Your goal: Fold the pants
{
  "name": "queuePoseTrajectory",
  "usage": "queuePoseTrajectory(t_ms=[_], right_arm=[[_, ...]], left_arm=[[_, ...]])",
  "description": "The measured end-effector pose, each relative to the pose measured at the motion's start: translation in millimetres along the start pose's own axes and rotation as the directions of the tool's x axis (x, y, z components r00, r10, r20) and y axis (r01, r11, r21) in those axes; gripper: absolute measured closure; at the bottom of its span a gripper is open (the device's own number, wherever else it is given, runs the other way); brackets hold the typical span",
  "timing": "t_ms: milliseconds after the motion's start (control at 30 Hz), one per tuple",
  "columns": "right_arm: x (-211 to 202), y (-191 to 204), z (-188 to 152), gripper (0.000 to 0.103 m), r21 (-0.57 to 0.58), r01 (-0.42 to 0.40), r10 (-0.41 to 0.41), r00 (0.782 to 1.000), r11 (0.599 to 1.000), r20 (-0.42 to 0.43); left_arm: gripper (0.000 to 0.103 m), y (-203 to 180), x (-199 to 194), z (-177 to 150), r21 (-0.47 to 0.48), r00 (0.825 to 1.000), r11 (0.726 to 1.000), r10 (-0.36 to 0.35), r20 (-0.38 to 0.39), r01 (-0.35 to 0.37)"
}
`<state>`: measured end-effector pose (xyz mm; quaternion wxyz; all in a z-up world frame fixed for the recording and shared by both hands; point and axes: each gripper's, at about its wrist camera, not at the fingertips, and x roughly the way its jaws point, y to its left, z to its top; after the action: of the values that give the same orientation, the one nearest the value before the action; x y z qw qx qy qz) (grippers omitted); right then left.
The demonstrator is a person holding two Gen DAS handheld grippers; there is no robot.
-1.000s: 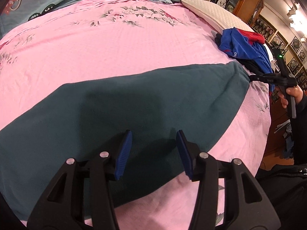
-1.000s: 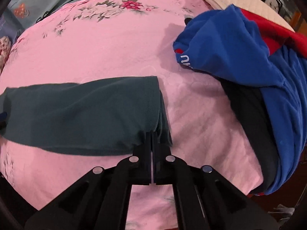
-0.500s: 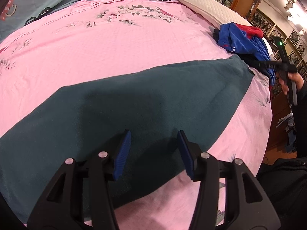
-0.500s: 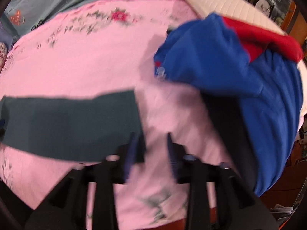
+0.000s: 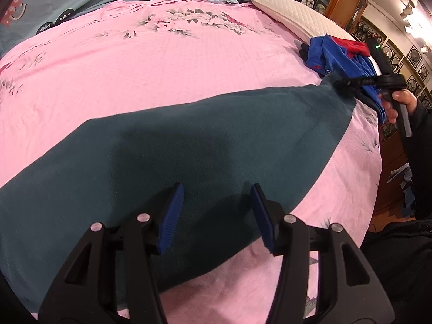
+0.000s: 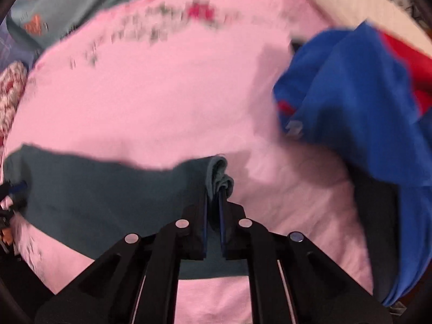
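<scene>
The long dark teal fleece pants (image 5: 189, 145) lie stretched flat across the bed's pink floral bedspread (image 5: 162, 62), already doubled into one long strip, which I read as the first lengthwise fold done. I keep them spread out so the next fold can go end over end.

My right tool (image 6: 213, 202) has just been closing, and its blue pads now pinch the bunched end of the pants; in the right wrist view the fabric edge curls up between the fingers. In the left wrist view that same tool sits at the far corner of the strip, my right hand (image 5: 402, 102) around its handle. I hold that end because it is the one I mean to carry over toward the other.

My left tool (image 5: 217, 210) hovers over the near part of the pants with its blue ribbed pads (image 5: 172, 216) apart and nothing between them. I judge it waits there to pin or take the cloth near the fold line.

The crumpled blue and red garment (image 6: 359, 102) lies just beside the pinched end, near a cream quilted pillow (image 5: 291, 19), so I should lift clear of it to avoid snagging.
</scene>
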<state>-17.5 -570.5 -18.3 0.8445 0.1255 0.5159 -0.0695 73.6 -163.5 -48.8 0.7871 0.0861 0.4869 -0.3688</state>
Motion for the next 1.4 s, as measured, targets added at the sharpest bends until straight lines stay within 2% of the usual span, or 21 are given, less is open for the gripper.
queuePoseTrajectory(t_ms=[67, 133, 333, 400, 467, 500, 533, 567, 600, 633, 700, 767, 800, 867, 967, 1033, 1100, 1167, 1233, 1300, 1400], right_arm=[[-25.7, -9.2, 4.1, 0.097, 0.020, -0.024, 0.023, 0.998, 1.000, 0.054], [-26.1, -12.8, 5.3, 0.097, 0.018, -0.010, 0.009, 0.998, 1.000, 0.064], [51.0, -8.0, -8.0, 0.092, -0.013, 0.123, -0.123, 0.990, 0.992, -0.067], [41.2, -0.9, -6.4, 0.081, -0.023, 0.194, -0.195, 0.981, 0.981, -0.020], [15.4, 5.7, -4.6, 0.068, -0.006, 0.309, -0.308, 0.948, 0.951, 0.082], [1.4, 11.6, -4.4, 0.068, 0.021, 0.340, -0.339, 0.932, 0.940, 0.129], [-14.9, 23.4, -4.9, 0.068, 0.053, 0.312, -0.317, 0.932, 0.948, 0.178], [-23.7, 34.3, -5.8, 0.068, 0.057, 0.225, -0.232, 0.952, 0.973, 0.200], [-28.8, 53.9, -6.7, 0.068, 0.026, 0.097, -0.100, 0.974, 0.995, 0.202], [-29.5, 81.5, -8.8, 0.068, -0.029, -0.012, 0.018, 0.980, 0.999, 0.196], [-22.6, 131.4, -15.8, 0.068, -0.134, -0.126, 0.148, 0.975, 0.983, 0.166], [-1.3, 164.9, -22.0, 0.068, -0.171, -0.224, 0.239, 0.968, 0.959, 0.071], [15.1, 176.6, -25.5, 0.068, -0.171, -0.248, 0.253, 0.967, 0.953, 0.006], [44.9, 185.2, -31.3, 0.068, -0.175, -0.203, 0.190, 0.978, 0.964, -0.088], [51.3, 185.9, -25.8, 0.068, -0.156, -0.196, 0.177, 0.976, 0.968, -0.127], [33.5, 196.6, -11.7, 0.067, -0.138, -0.289, 0.276, 0.955, 0.947, -0.107], [22.0, 234.3, 15.3, 0.058, -0.181, -0.375, 0.369, 0.927, 0.909, -0.067], [28.1, 274.8, 39.4, 0.054, -0.218, -0.462, 0.452, 0.887, 0.860, -0.099], [52.0, 314.2, 59.1, 0.054, -0.218, -0.537, 0.512, 0.844, 0.815, -0.163], [83.0, 346.9, 72.2, 0.054, -0.191, -0.574, 0.530, 0.814, 0.796, -0.239], [125.8, 380.7, 74.1, 0.054, -0.171, -0.567, 0.486, 0.798, 0.806, -0.356]], left_arm=[[0.048, -2.4, 1.5, 0.8, -0.003, 1.000, 1.000, 0.006, 0.006, -0.006], [0.046, -6.7, 3.3, 0.1, 0.008, 1.000, 1.000, 0.018, 0.019, -0.018], [0.042, -12.5, 6.4, 1.5, 0.010, 0.998, 0.999, 0.043, 0.045, -0.044], [0.042, -9.7, -3.2, -1.1, -0.008, 0.997, 0.999, 0.045, 0.058, -0.044], [0.042, -6.4, -26.9, -7.4, -0.009, 0.992, 0.998, 0.070, 0.104, -0.069], [0.042, -3.9, -39.5, -12.0, -0.007, 0.989, 0.996, 0.085, 0.124, -0.085], [0.039, -0.6, -49.9, -17.6, -0.006, 0.985, 0.994, 0.105, 0.139, -0.105], [0.038, 4.9, -59.4, -23.9, -0.012, 0.980, 0.991, 0.133, 0.147, -0.133], [0.036, 11.4, -65.5, -29.5, -0.023, 0.977, 0.987, 0.159, 0.144, -0.157], [0.036, 21.9, -69.2, -37.2, -0.047, 0.973, 0.982, 0.189, 0.129, -0.185], [0.036, 43.7, -68.1, -50.5, -0.102, 0.967, 0.968, 0.239, 0.084, -0.230], [0.036, 70.0, -63.2, -68.2, -0.184, 0.958, 0.943, 0.285, 0.017, -0.277], [0.036, 77.6, -64.8, -75.3, -0.200, 0.956, 0.938, 0.293, 0.015, -0.284], [0.036, 83.7, -71.4, -86.8, -0.201, 0.951, 0.933, 0.310, 0.024, -0.299], [0.035, 87.8, -83.2, -103.1, -0.213, 0.953, 0.935, 0.301, 0.046, -0.285], [0.036, 87.0, -96.2, -105.7, -0.213, 0.954, 0.938, 0.292, 0.061, -0.273], [0.034, 84.8, -111.2, -100.3, -0.191, 0.949, 0.943, 0.296, 0.110, -0.273], [0.029, 83.8, -115.4, -87.3, -0.172, 0.936, 0.940, 0.321, 0.145, -0.296], [0.029, 84.9, -105.1, -74.6, -0.175, 0.935, 0.937, 0.327, 0.135, -0.303], [0.029, 87.7, -87.2, -60.8, -0.170, 0.944, 0.942, 0.310, 0.117, -0.288], [0.029, 91.3, -60.6, -50.1, -0.170, 0.954, 0.945, 0.292, 0.067, -0.277]])
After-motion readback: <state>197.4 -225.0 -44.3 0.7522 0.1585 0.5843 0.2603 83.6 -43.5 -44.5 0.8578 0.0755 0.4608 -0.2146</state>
